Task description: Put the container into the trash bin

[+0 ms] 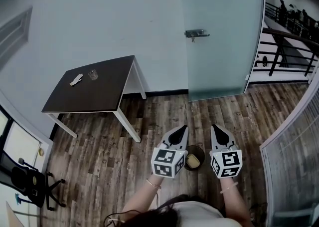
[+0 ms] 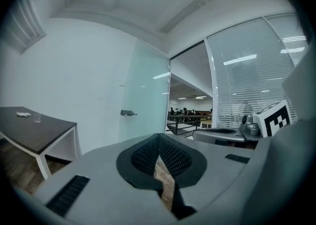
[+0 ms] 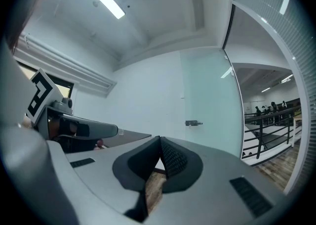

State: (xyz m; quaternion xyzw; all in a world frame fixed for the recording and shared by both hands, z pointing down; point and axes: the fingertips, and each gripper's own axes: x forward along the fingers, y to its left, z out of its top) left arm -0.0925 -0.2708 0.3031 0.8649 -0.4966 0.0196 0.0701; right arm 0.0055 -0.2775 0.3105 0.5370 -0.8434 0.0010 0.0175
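A small dark round trash bin (image 1: 195, 154) stands on the wood floor between my two grippers, with a pale beige thing (image 1: 192, 161) lying inside it. My left gripper (image 1: 184, 128) is held just left of the bin and my right gripper (image 1: 214, 127) just right of it, both above the floor and pointing toward the far wall. In the left gripper view the left gripper (image 2: 159, 138) has its pads meeting at the tip with nothing between them. The right gripper (image 3: 160, 141) looks the same in its own view: shut and empty.
A dark-topped table (image 1: 99, 91) with white legs stands at the left wall, bearing a small glass (image 1: 92, 75) and a white item (image 1: 76, 80). A frosted glass door (image 1: 219, 31) is ahead, a blinds-covered partition (image 1: 294, 161) at the right, and an office chair (image 1: 30, 183) at the lower left.
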